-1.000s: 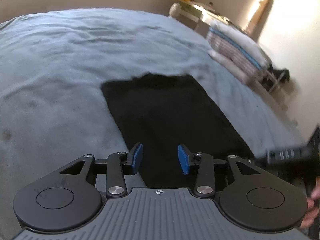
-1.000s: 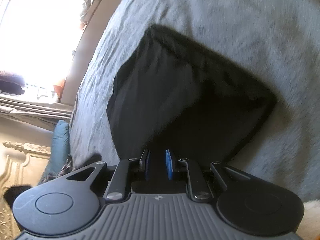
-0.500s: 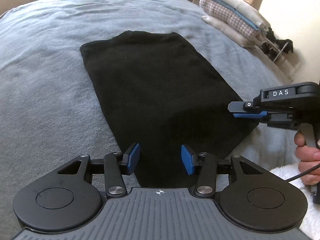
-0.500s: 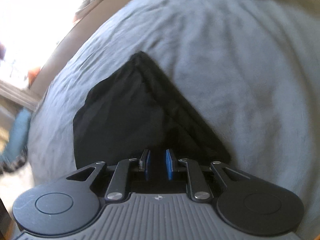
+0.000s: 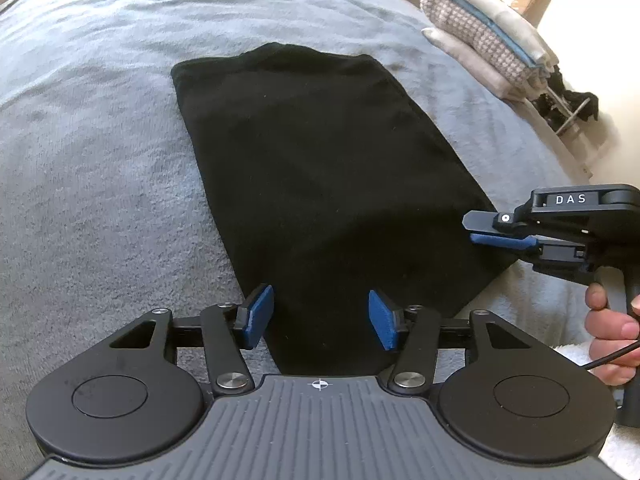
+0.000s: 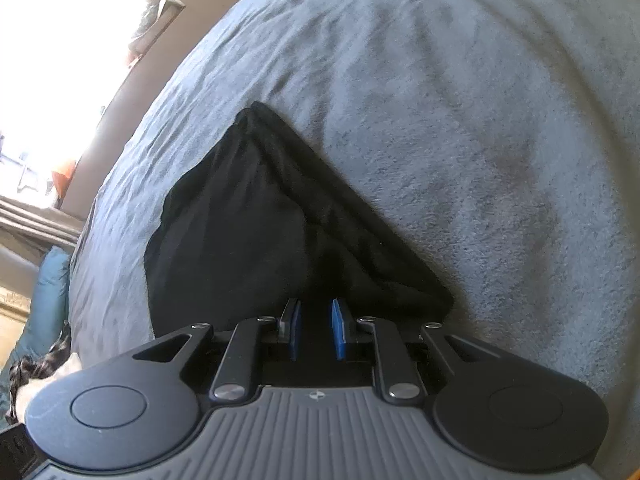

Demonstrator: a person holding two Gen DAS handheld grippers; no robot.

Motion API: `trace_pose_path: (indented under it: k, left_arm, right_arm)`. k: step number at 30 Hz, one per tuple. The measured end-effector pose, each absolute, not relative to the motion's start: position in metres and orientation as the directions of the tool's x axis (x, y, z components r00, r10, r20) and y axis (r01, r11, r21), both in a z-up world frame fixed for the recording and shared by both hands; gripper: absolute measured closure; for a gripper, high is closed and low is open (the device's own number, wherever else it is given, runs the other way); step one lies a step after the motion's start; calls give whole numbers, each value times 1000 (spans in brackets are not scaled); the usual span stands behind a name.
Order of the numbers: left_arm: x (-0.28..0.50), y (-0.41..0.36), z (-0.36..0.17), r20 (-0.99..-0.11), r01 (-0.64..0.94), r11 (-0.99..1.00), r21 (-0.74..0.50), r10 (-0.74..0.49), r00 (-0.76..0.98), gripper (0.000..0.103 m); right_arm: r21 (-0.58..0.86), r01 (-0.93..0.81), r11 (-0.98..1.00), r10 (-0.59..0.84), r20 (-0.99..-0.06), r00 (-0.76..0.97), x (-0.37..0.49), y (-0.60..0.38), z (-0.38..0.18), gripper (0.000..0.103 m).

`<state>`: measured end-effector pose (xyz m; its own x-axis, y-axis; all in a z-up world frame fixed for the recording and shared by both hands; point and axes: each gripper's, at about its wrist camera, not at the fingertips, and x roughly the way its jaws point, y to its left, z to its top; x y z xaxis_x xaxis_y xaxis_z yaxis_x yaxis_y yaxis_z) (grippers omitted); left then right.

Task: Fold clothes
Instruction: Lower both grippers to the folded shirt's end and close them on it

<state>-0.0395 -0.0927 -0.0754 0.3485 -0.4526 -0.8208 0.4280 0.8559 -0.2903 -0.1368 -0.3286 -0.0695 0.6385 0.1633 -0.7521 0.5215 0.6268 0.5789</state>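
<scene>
Black garment on the bed

A grey blanket [image 5: 100,160] covers the bed; the folded black garment [image 5: 320,184] lies flat on it. Over the garment's near edge the left gripper [image 5: 320,322] is opening, empty; the right gripper [image 6: 316,330], narrowly parted, grips nothing at its corner.

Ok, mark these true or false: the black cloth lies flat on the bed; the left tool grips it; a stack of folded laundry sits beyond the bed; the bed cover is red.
1. The black cloth lies flat on the bed: true.
2. The left tool grips the cloth: false; its pads are apart and opening, clamping nothing.
3. A stack of folded laundry sits beyond the bed: true.
4. The bed cover is red: false; it is grey-blue.
</scene>
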Motion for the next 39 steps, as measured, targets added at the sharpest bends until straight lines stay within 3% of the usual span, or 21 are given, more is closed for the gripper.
trace_pose_path:
  k: [18, 39]
  left_arm:
    - [-40, -97, -76, -834, 443, 860, -254, -427, 351, 47]
    - [-40, -92, -74, -824, 446, 858, -255, -435, 364, 47]
  right_arm:
    - [594, 620, 513, -16, -715, 699, -155, -348, -68, 86]
    - [652, 606, 455, 2, -681, 732, -157, -359, -71, 85]
